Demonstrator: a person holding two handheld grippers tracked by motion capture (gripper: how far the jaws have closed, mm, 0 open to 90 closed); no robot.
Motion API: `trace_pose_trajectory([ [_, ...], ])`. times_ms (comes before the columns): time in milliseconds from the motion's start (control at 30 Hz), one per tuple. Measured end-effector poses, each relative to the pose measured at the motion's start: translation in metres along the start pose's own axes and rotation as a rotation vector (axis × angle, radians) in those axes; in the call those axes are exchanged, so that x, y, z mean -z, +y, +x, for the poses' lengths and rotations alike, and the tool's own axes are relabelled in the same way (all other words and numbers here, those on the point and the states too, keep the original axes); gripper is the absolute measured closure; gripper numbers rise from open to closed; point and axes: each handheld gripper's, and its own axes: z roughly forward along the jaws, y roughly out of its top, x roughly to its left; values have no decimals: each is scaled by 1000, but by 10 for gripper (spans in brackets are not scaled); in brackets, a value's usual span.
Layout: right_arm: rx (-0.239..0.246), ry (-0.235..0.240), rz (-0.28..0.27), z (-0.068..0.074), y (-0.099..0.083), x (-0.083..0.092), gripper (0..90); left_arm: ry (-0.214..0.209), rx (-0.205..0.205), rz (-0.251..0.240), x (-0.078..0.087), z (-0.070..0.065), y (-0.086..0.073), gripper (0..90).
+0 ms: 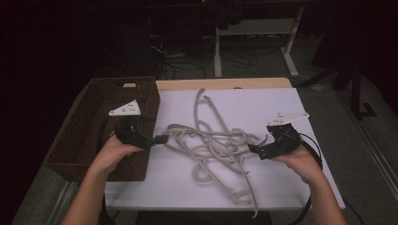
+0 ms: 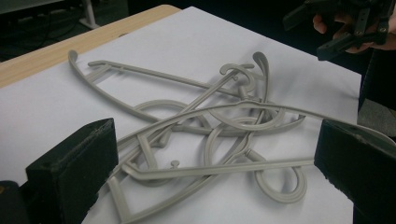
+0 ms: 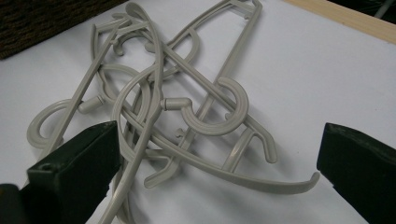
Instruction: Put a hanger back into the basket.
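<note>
- High view: grey plastic hangers lying tangled mid-table, beside wicker basket.
- Left gripper, right gripper: jaws standing spread, pinching nothing.
- Handling: likely light, stiff, snagging; taking one by a free outer arm looks best.

Hangers: several, grey plastic, thin-armed with curved hooks, lying flat in one tangled pile on the white table top. Arms and hooks cross and overlap; exact count cannot be told. Pile sits mid-table, slightly toward the near edge. One hanger reaches out toward the far edge; one long curved arm runs to the near edge. All clear of the left and right edges.
</note>
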Motion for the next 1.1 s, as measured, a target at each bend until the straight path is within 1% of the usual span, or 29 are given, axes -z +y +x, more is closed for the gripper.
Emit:
trace_pose_trajectory([
  [33, 2, 2, 3, 0, 0, -1, 0, 0, 4, 1, -6, -3, 3, 0],
  [67, 2, 2, 3, 0, 0, -1, 0, 0, 4, 1, -6, -3, 3, 0],
  [100, -3, 7, 4, -1, -1, -1, 0, -2, 15, 3, -12, -7, 5, 0],
  [133, -3, 7, 4, -1, -1, -1, 0, -2, 15, 3, -12, -7, 5, 0],
  [200, -3, 7, 6, -1, -3, -1, 0, -4, 16, 7, -19, -11, 8, 0],
  [233, -7, 7, 7, -2, -3, -1, 0, -4, 15, 16, -27, -16, 12, 0],
  [267, -8, 7, 5, -2, -3, -1, 0, -2, 13, 23, -32, -19, 13, 0],
  [300, -9, 8, 0, -2, -3, 0, 0, -2, 13, 23, -32, -19, 13, 1],
  [333, -7, 9, 0, -2, -3, 0, 0, -2, 9, 29, -36, -21, 14, 12],
  [367, -9, 9, 0, -2, -3, 1, 0, -5, 7, 37, -45, -25, 16, 39],
  [400, -9, 9, 0, -2, -3, 1, 0, -5, 7, 37, -45, -25, 16, 58],
  [433, -9, 9, 0, -1, -3, 1, 0, -5, 5, 57, -55, -27, 16, 75],
  [467, -9, 9, 0, -1, -3, 1, 0, -5, 5, 57, -55, -27, 16, 103],
  [500, -8, 13, 1, -1, -3, 0, 0, 8, 5, 71, -65, -29, 13, 149],
  [533, -6, 14, 3, -1, -3, 0, 0, 17, 5, 83, -69, -29, 12, 168],
  [567, -7, 16, 5, 0, -3, -1, 0, 25, 3, 97, -73, -28, 10, 210],
  [633, -6, 17, 7, 0, -4, -2, 0, 57, 11, 125, -82, -27, 5, 302],
  [667, -5, 19, 9, 0, -4, -2, 0, 57, 11, 125, -82, -27, 5, 366],
  [700, -7, 21, 11, 0, -5, -2, 0, 72, 17, 158, -91, -24, 0, 434],
  [767, -10, 20, 14, 0, -6, -3, 0, 94, 28, 193, -100, -22, -5, 552],
  [800, -9, 20, 12, 0, -6, -3, 0, 101, 31, 207, -105, -21, -7, 607],
  [867, -5, 19, 13, 1, -6, -3, 0, 134, 41, 234, -114, -17, -10, 714],
  [900, -3, 22, 12, 1, -6, -3, 0, 144, 48, 239, -118, -15, -12, 760],
  [933, -3, 22, 12, 1, -6, -3, 0, 157, 57, 248, -123, -13, -13, 798],
  [967, -4, 21, 10, 1, -5, -3, 0, 157, 57, 248, -123, -13, -13, 840],
  [1000, -4, 21, 10, 1, -5, -3, 0, 171, 57, 259, -127, -10, -14, 840],
  [1033, -4, 23, 10, 1, -6, -3, 0, 179, 78, 275, -135, -6, -17, 891],
  [1067, -4, 23, 10, 1, -6, -3, 0, 179, 78, 275, -135, -6, -17, 898],
  [1100, -4, 24, 12, 1, -6, -3, 0, 189, 81, 298, -143, -2, -18, 899],
])
